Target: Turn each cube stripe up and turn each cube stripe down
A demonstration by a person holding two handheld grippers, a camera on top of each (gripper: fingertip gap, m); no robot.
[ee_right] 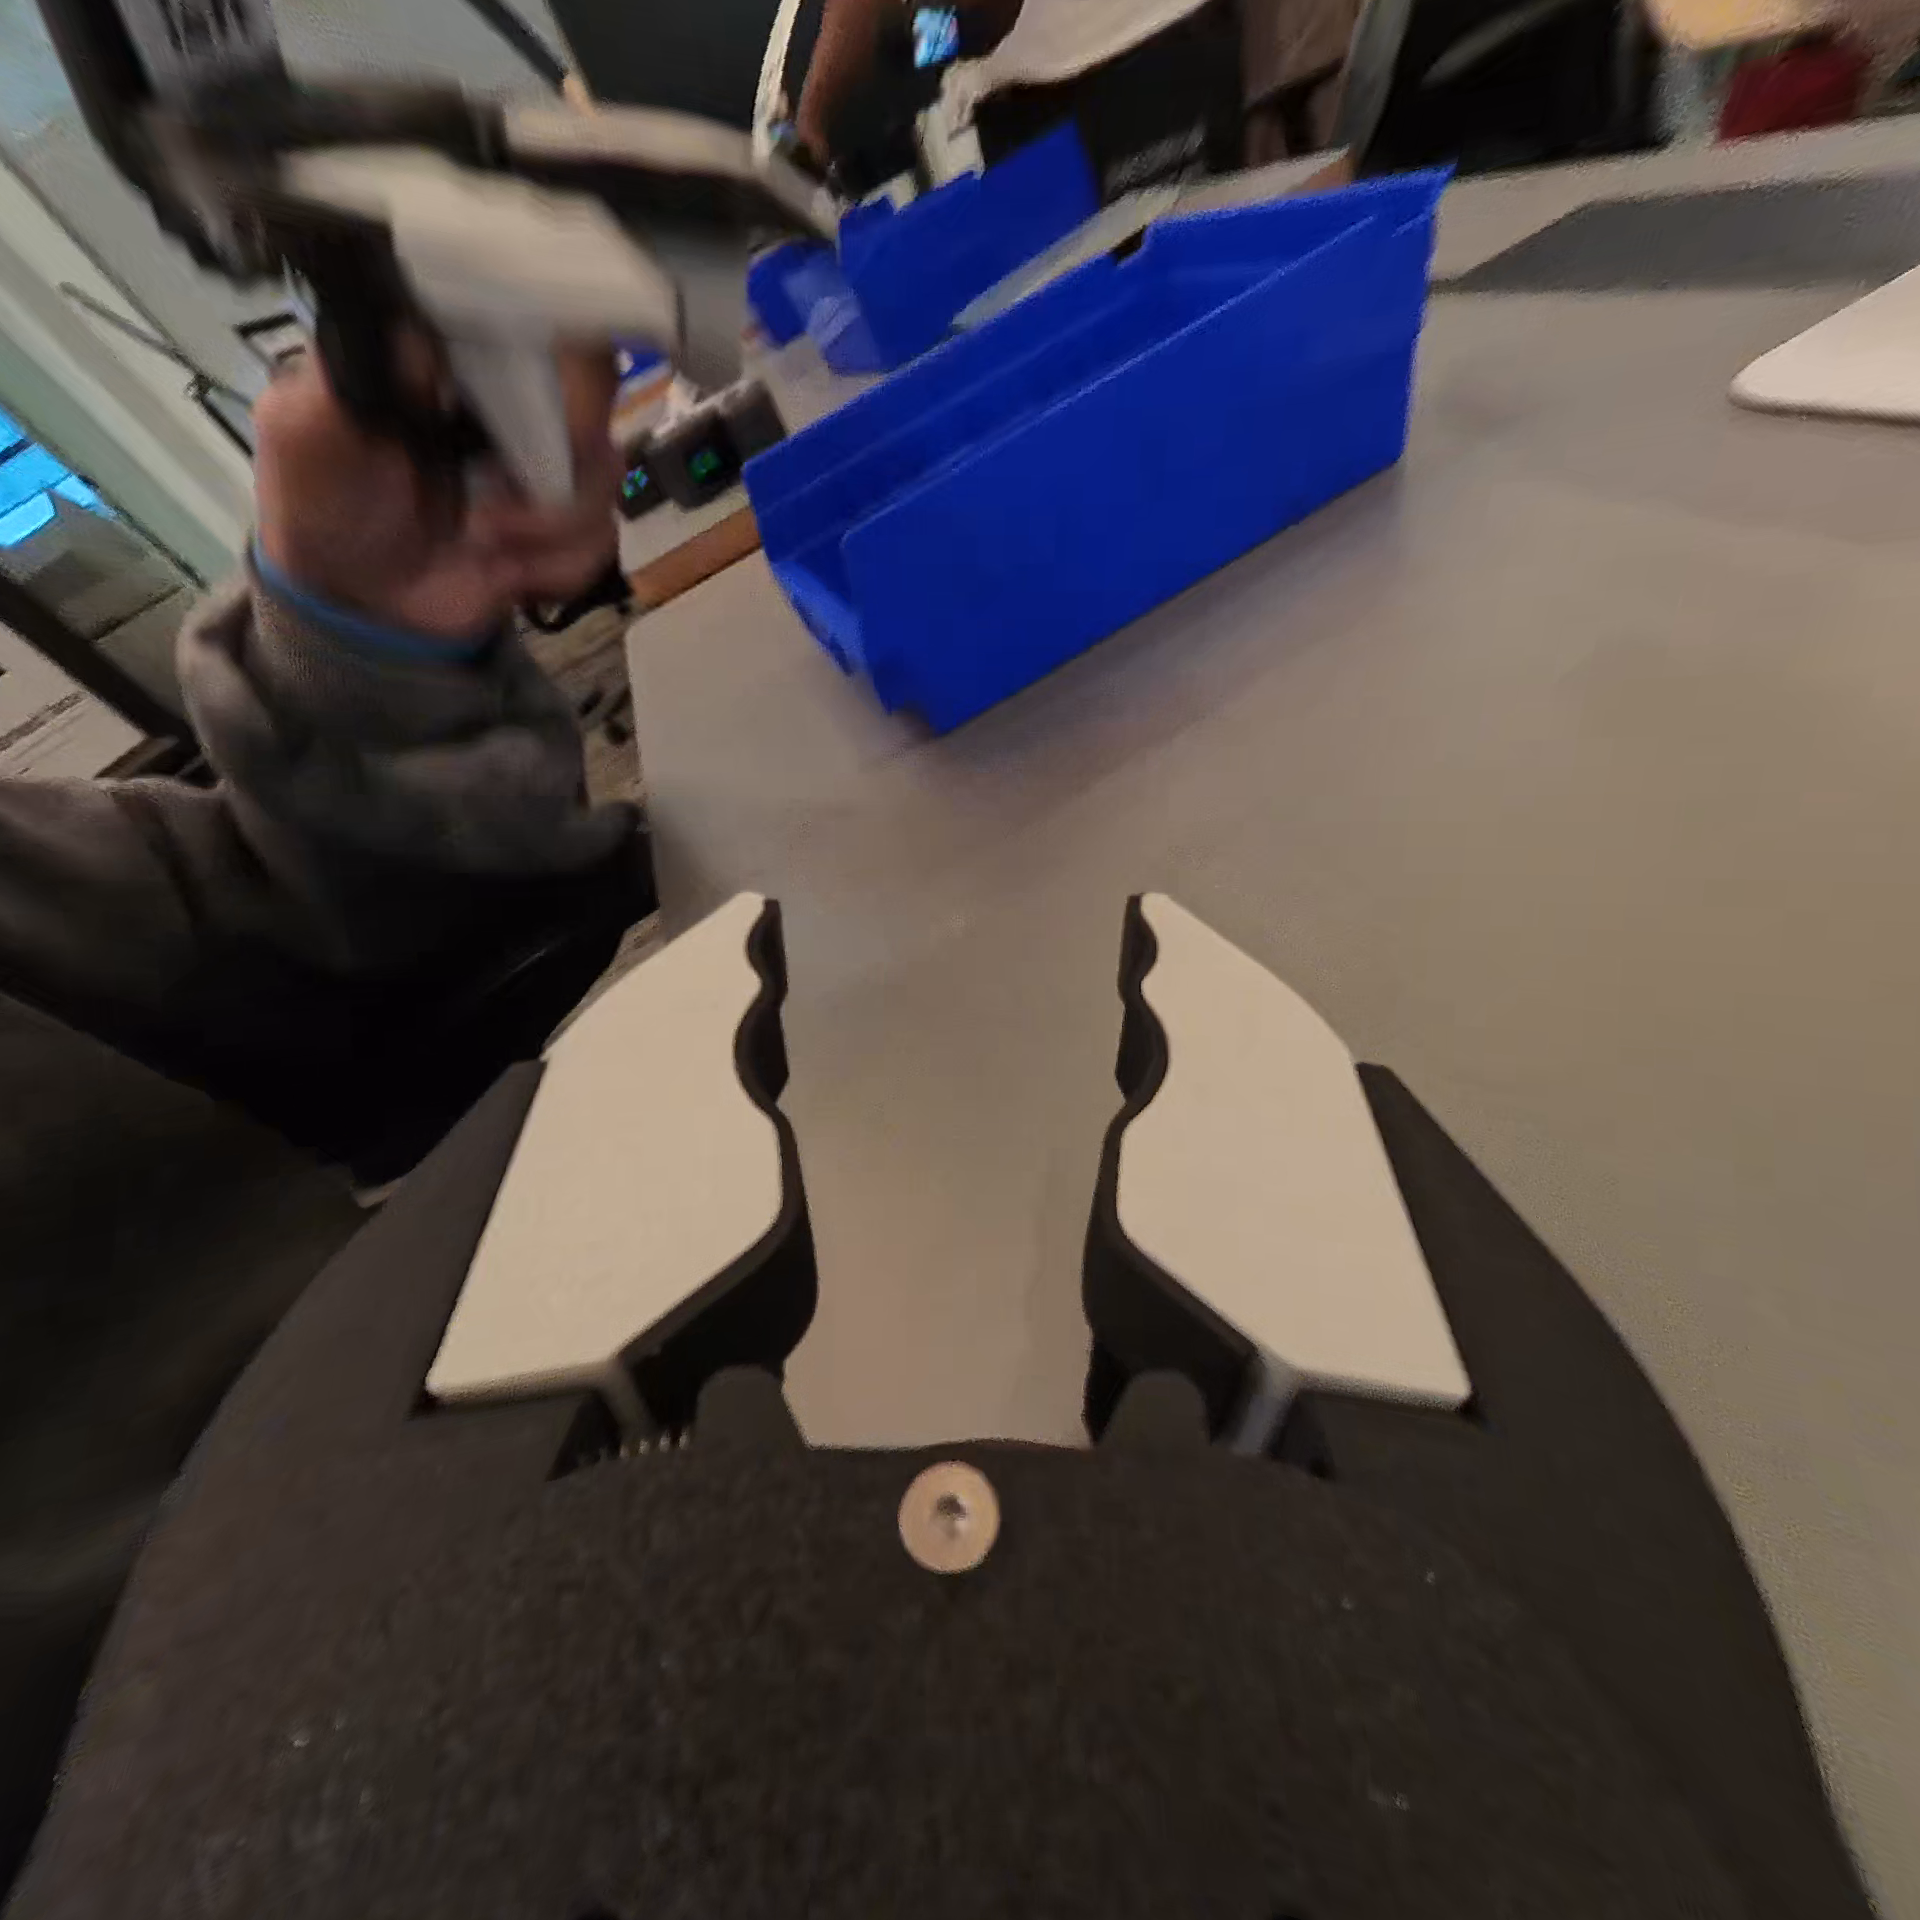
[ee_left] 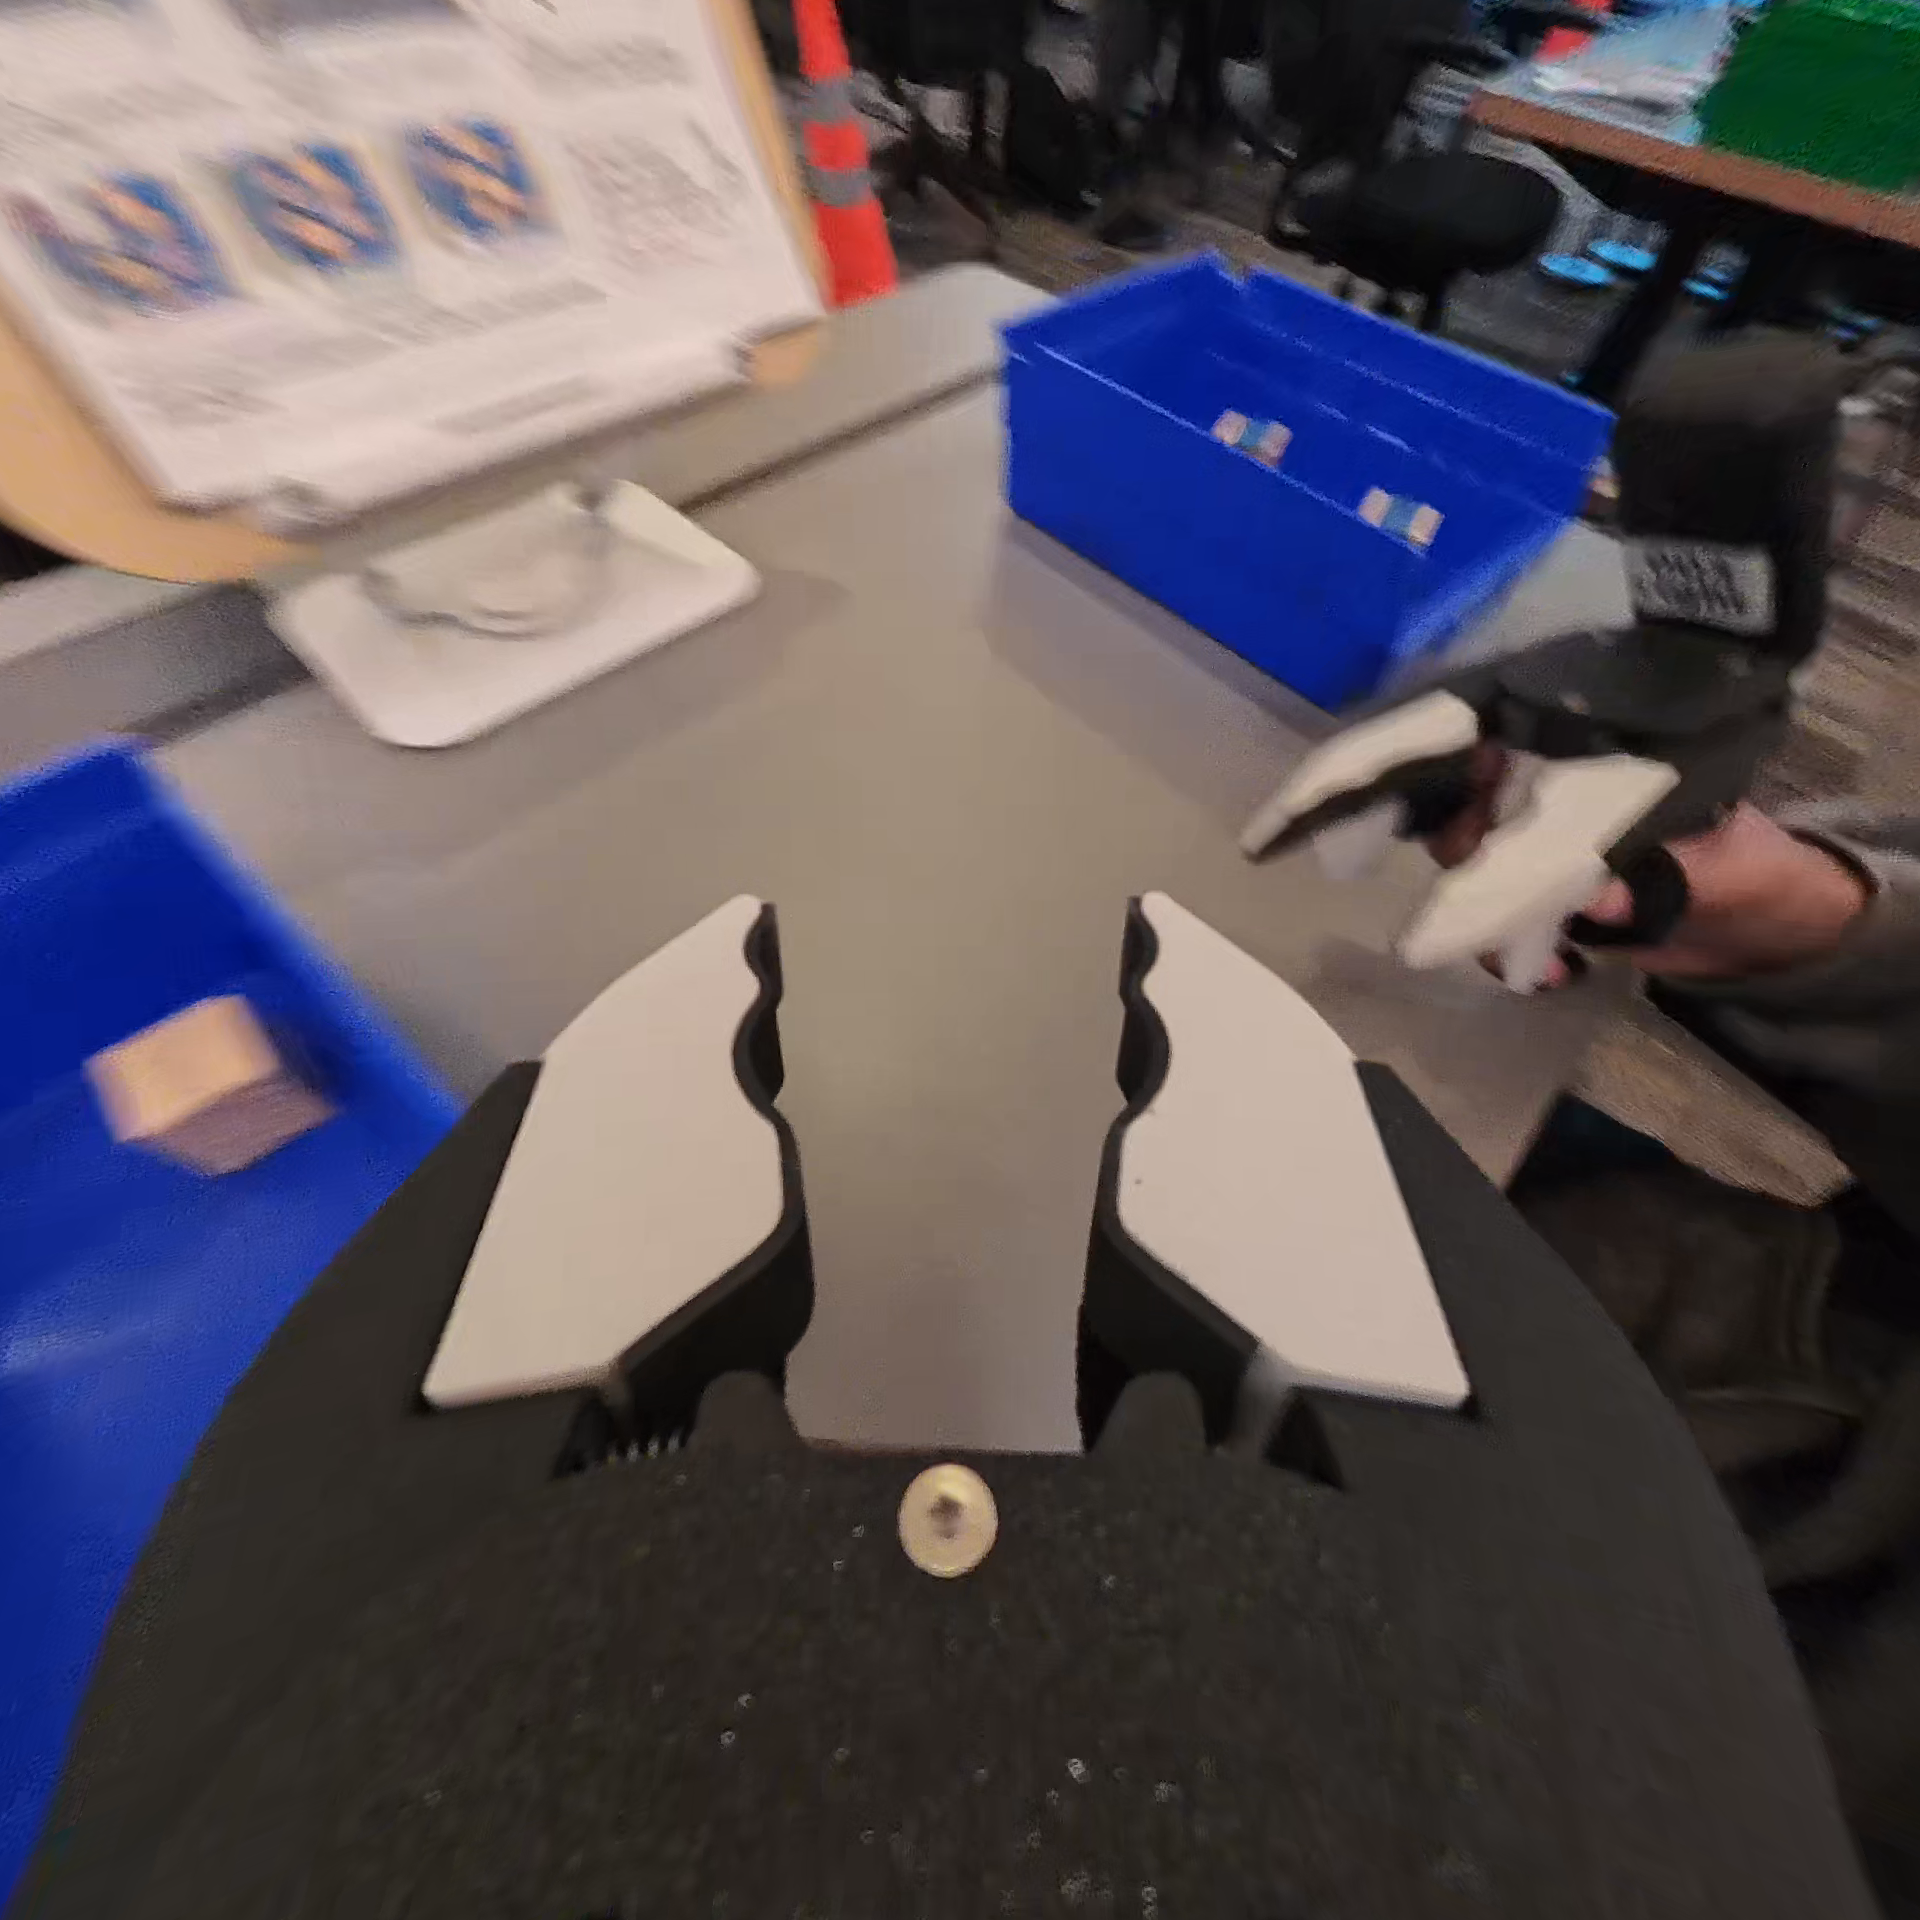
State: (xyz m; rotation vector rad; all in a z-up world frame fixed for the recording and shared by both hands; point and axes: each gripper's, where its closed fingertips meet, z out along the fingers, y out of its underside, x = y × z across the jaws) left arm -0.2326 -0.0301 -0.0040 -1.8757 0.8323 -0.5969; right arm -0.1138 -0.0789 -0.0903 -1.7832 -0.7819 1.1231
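Though both views are motion-blurred, so stripes can't be made out, grey table (ee_left: 935,748) w/ poster stand (ee_left: 509,613), cone (ee_left: 842,156) behind. Tan cube (ee_left: 203,1081) in near bin (ee_left: 125,1299); two cubes (ee_left: 1252,436) in far bin (ee_left: 1226,540). Left gripper (ee_left: 948,914) & right gripper (ee_right: 948,914) both fingers apart, nothing held
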